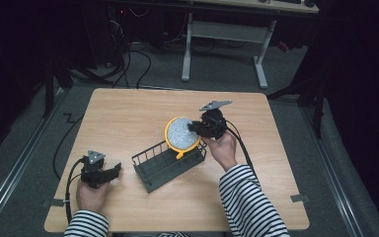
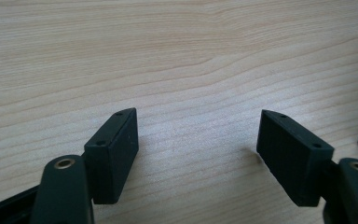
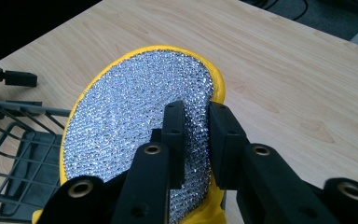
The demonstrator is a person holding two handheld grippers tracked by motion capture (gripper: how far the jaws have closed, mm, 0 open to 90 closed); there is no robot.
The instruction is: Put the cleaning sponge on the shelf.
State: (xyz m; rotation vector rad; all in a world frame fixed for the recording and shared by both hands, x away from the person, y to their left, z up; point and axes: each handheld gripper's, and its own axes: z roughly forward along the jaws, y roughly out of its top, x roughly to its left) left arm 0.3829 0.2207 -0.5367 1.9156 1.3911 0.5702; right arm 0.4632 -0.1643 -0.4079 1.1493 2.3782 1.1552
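A round scrubber (image 1: 181, 133), yellow-rimmed with a silver mesh face, is tilted on edge over the right end of a dark wire basket (image 1: 170, 178). My right gripper (image 1: 193, 127) is shut on its right edge. In the right gripper view the jaws (image 3: 196, 121) pinch the scrubber (image 3: 135, 107) at its rim, with the basket (image 3: 9, 135) below at the left. My left gripper (image 1: 116, 170) rests on the table near the front left, just left of the basket. Its jaws (image 2: 198, 140) stand open over bare wood with nothing between them.
The wooden table (image 1: 128, 118) has bare surface behind and to the right of the basket. A desk with white legs (image 1: 187, 49) stands on the floor beyond the far edge. Cables (image 1: 128, 64) lie on the floor there.
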